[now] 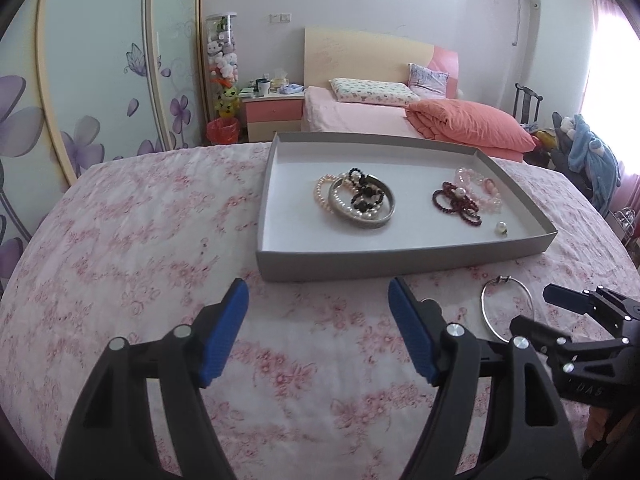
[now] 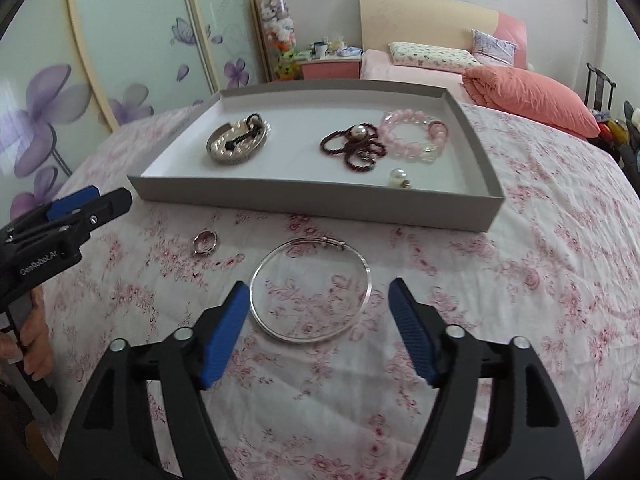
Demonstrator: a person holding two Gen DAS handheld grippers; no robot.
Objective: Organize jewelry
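Note:
A grey tray [image 2: 304,204] [image 1: 400,262] sits on the floral cloth. It holds a silver bangle with pearl and black bead strands [image 2: 239,142] [image 1: 361,203], dark red beads [image 2: 352,148] [image 1: 456,202], a pink bead bracelet [image 2: 416,136] [image 1: 480,188] and a pearl earring [image 2: 399,179] [image 1: 501,228]. A thin silver bangle [image 2: 311,290] [image 1: 507,308] lies on the cloth in front of the tray, between my open right gripper's fingers [image 2: 316,324]. A small ring [image 2: 205,241] lies to its left. My left gripper [image 1: 318,324] is open and empty, left of the bangle.
The cloth-covered table [image 2: 540,280] drops off on all sides. A bed with an orange quilt [image 1: 468,124] stands behind, a nightstand [image 1: 274,114] and wardrobe doors [image 1: 100,80] to the left. A chair with clothes [image 1: 588,152] is at the right.

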